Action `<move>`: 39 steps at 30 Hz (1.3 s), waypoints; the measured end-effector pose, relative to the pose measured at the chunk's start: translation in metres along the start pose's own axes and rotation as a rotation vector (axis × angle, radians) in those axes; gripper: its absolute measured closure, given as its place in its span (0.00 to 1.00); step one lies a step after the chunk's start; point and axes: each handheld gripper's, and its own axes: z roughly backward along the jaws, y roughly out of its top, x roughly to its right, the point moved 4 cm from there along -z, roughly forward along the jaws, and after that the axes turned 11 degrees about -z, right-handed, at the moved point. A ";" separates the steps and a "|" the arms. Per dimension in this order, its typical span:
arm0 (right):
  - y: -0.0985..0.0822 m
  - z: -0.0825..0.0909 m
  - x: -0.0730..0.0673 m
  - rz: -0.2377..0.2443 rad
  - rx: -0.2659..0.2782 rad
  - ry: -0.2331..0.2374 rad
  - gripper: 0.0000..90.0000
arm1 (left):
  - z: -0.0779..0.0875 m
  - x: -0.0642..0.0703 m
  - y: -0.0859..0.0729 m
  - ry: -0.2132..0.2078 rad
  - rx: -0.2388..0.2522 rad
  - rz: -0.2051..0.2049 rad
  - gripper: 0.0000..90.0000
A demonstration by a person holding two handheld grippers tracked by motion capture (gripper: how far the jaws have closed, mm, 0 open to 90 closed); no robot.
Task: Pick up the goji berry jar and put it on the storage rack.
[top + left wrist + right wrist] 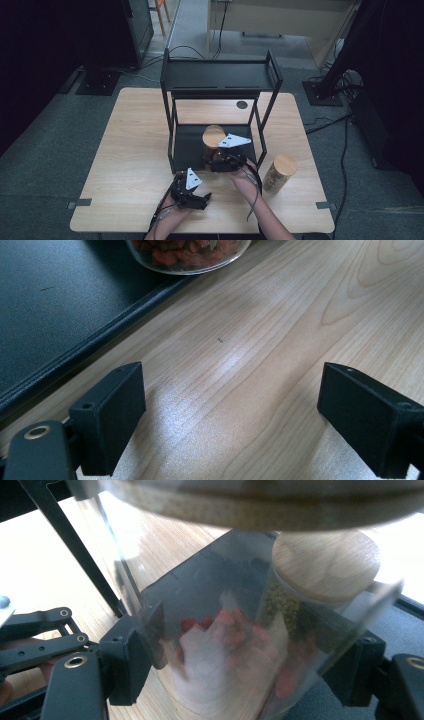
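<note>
A glass jar (235,645) with a wooden lid (213,136) and red dried berries inside stands at the front edge of the black rack's lower shelf (187,142). My right gripper (216,162) (245,665) is shut on its body, one black pad on each side of the glass. My left gripper (200,197) (232,415) hovers low over the wooden table (260,340) with its jaws wide open and nothing between them. The left gripper view catches the jar's berry-filled bottom (187,255) on the shelf edge (75,355). A second wooden-lidded jar (325,570) of green beans shows behind the held one.
The two-tier black metal rack (220,75) stands mid-table, its thin legs (172,125) flanking the lower shelf. Another wooden-lidded jar (280,172) stands on the table right of the rack. Bare table (130,150) stretches to the left. Cables lie on the floor beyond.
</note>
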 end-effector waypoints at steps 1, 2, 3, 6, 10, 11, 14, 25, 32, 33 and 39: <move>0.000 0.000 0.000 -0.003 0.000 0.000 0.28 | 0.000 0.000 0.000 -0.001 -0.003 -0.003 0.14; 0.001 -0.001 0.000 -0.005 0.000 -0.001 0.28 | 0.000 0.000 0.000 0.000 -0.003 -0.003 0.13; 0.001 -0.001 0.000 -0.006 0.001 -0.002 0.28 | 0.000 0.000 0.000 0.000 -0.003 -0.004 0.14; 0.002 -0.003 0.001 -0.004 -0.002 -0.006 0.28 | 0.000 0.000 0.000 0.001 -0.003 -0.004 0.13; 0.004 -0.006 0.001 -0.004 -0.002 -0.007 0.28 | 0.000 0.000 0.000 0.001 -0.003 -0.004 0.14; 0.004 -0.006 0.001 -0.003 -0.002 -0.009 0.28 | 0.000 0.000 0.000 0.001 -0.003 -0.004 0.14; 0.004 -0.008 0.000 0.001 -0.002 -0.014 0.28 | 0.000 0.000 0.000 0.000 -0.002 -0.005 0.14; 0.006 -0.015 0.001 0.004 -0.005 -0.013 0.28 | 0.000 0.000 0.000 -0.001 -0.002 -0.006 0.14; 0.005 -0.022 0.002 0.000 -0.008 -0.015 0.28 | 0.000 0.000 0.000 -0.002 -0.002 -0.006 0.14; 0.005 -0.022 0.003 -0.006 -0.005 -0.012 0.28 | 0.000 0.000 0.000 -0.002 -0.002 -0.006 0.14; 0.007 -0.026 0.005 -0.040 0.005 -0.007 0.28 | 0.000 0.000 0.000 -0.002 -0.002 -0.006 0.14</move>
